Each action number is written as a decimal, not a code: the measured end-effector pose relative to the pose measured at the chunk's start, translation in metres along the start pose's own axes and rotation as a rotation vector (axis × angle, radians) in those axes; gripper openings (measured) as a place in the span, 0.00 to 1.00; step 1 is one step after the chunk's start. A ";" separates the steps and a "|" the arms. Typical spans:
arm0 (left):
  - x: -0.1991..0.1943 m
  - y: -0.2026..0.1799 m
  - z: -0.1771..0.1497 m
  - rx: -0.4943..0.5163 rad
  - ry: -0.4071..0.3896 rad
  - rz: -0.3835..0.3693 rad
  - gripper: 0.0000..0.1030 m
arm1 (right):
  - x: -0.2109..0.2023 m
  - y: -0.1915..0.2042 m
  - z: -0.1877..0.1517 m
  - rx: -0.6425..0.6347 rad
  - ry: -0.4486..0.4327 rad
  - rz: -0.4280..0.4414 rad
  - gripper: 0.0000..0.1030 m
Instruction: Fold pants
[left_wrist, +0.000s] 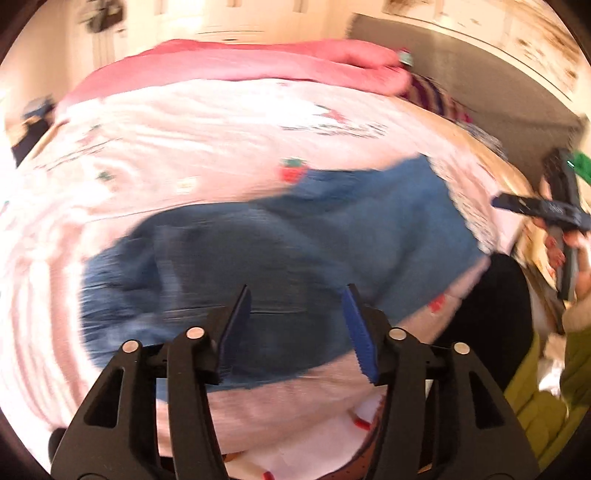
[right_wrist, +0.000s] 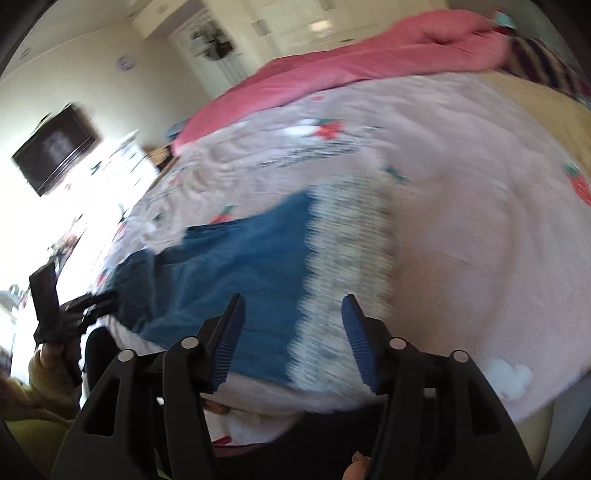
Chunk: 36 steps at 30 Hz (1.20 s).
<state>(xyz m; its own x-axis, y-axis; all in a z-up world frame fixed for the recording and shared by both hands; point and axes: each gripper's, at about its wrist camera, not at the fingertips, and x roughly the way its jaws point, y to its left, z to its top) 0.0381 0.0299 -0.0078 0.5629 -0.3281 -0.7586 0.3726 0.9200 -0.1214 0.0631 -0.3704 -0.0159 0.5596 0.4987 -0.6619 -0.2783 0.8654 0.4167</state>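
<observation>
Blue denim pants lie bunched flat on a pale pink strawberry-print blanket on a bed. A pale patterned band runs along the pants' right side. My left gripper hangs open over the pants' near part, with nothing between its blue pads. My right gripper is open too, above the seam between denim and patterned band. Each gripper also shows in the other's view: the right gripper at the far right, the left gripper at the far left. Both views are blurred.
A rose-red duvet is heaped at the far side of the bed, with a striped cloth beside it. A dark screen hangs on the left wall. A person's green sleeve is at the bed's near edge.
</observation>
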 end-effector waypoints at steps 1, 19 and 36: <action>0.000 0.008 -0.001 -0.024 0.002 0.017 0.46 | 0.006 0.007 0.004 -0.017 0.011 0.016 0.59; 0.016 0.070 -0.025 -0.119 0.043 0.072 0.49 | 0.088 0.085 0.061 -0.198 0.124 0.033 0.69; 0.010 0.074 -0.039 -0.101 -0.007 0.040 0.42 | 0.245 0.132 0.112 -0.169 0.449 0.131 0.11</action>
<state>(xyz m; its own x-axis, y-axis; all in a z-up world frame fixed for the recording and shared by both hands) 0.0426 0.1030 -0.0488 0.5814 -0.2915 -0.7596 0.2736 0.9493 -0.1549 0.2510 -0.1392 -0.0527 0.1305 0.5437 -0.8291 -0.4675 0.7712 0.4322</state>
